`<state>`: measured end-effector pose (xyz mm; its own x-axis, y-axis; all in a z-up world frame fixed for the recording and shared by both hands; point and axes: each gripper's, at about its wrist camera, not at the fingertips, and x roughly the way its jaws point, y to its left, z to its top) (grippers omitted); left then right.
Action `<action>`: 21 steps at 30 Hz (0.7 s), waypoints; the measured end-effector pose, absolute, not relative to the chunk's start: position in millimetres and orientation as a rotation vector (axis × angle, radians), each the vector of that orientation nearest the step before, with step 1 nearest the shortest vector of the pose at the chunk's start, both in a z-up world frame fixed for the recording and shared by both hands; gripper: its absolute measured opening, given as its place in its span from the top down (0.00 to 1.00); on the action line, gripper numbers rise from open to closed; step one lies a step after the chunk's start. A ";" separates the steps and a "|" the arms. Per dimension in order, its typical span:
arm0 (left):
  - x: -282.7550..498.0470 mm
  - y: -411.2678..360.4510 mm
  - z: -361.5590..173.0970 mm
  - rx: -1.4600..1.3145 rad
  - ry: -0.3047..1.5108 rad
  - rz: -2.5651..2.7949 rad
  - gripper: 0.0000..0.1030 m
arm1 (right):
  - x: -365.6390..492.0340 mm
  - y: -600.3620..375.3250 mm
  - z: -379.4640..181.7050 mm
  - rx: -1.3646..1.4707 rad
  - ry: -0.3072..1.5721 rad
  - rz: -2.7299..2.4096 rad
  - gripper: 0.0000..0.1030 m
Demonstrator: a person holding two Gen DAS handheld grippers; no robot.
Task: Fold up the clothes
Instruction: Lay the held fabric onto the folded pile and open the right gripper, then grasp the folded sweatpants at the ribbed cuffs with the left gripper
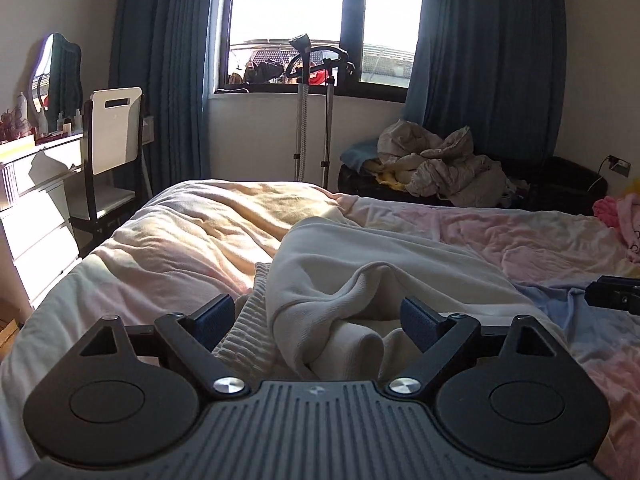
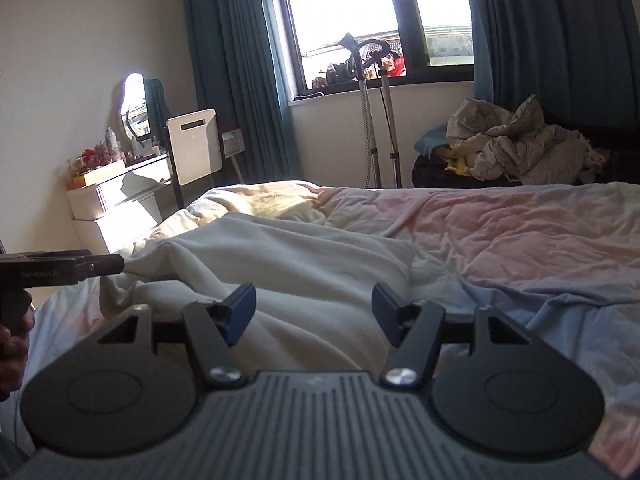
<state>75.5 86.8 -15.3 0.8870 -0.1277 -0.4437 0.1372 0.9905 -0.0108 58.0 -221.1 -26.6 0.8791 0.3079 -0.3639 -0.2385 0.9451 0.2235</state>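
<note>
Left gripper agape over cream garment — ribbed hem only here

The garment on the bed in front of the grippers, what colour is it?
Cream-white garment, plain with no pattern; clearest in the left wrist view.

A bed fills the front of the room. A garment lies bunched on the bed, near its front edge. Behind the bed is a window with a curtain on each side. A steamer stand stands under the window. Left of the bed sits a bench with a chair beside it. To the right, behind the bed, lies a pile of bedding.
</note>
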 end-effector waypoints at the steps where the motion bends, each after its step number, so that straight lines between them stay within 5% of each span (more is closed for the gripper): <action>1: 78.7 85.1 -19.4 0.035 0.479 -0.122 0.11 | 62.0 -220.6 -31.1 0.180 0.419 0.281 0.37; 13: 106.0 104.2 -38.8 -0.072 0.611 0.033 0.10 | 72.5 -183.2 -89.4 0.028 0.614 0.277 0.36; 21: 114.4 100.7 -36.8 -0.104 0.587 0.044 0.13 | 65.6 -181.2 -73.7 0.058 0.485 0.285 0.37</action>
<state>114.4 100.7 -36.8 0.8317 0.0123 -0.5550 -0.0715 0.9938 -0.0852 65.6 -181.2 -73.7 0.8461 0.2835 -0.4514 -0.2560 0.9589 0.1223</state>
